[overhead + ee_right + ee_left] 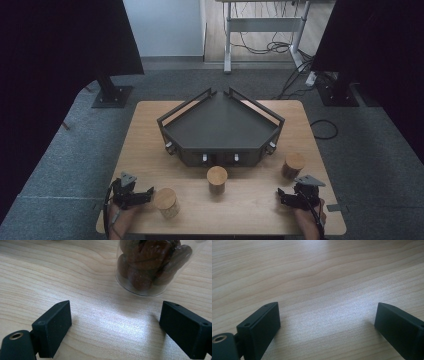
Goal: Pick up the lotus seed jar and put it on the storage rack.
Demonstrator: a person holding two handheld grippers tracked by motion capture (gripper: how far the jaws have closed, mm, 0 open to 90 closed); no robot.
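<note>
Nearest, the left gripper (148, 192) gapes wide and empty, a wood-lidded jar (166, 202) just beside its tips. Likewise the right gripper (115, 322) stands wide, just short of a clear jar (152, 265) of brown fruit. Beyond both sits an empty dark tray (220, 125).

High view overhead, gripper views near table (150, 130)

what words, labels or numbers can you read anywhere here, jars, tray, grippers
None: no readable text, label, brand, number or sign in these pictures.
The three wood-lidded jars carry no label that can be made out.
The dark tray shows no visible marking.
The left gripper and right gripper, both with jaws open, show only plain black pads and screw holes.
</note>
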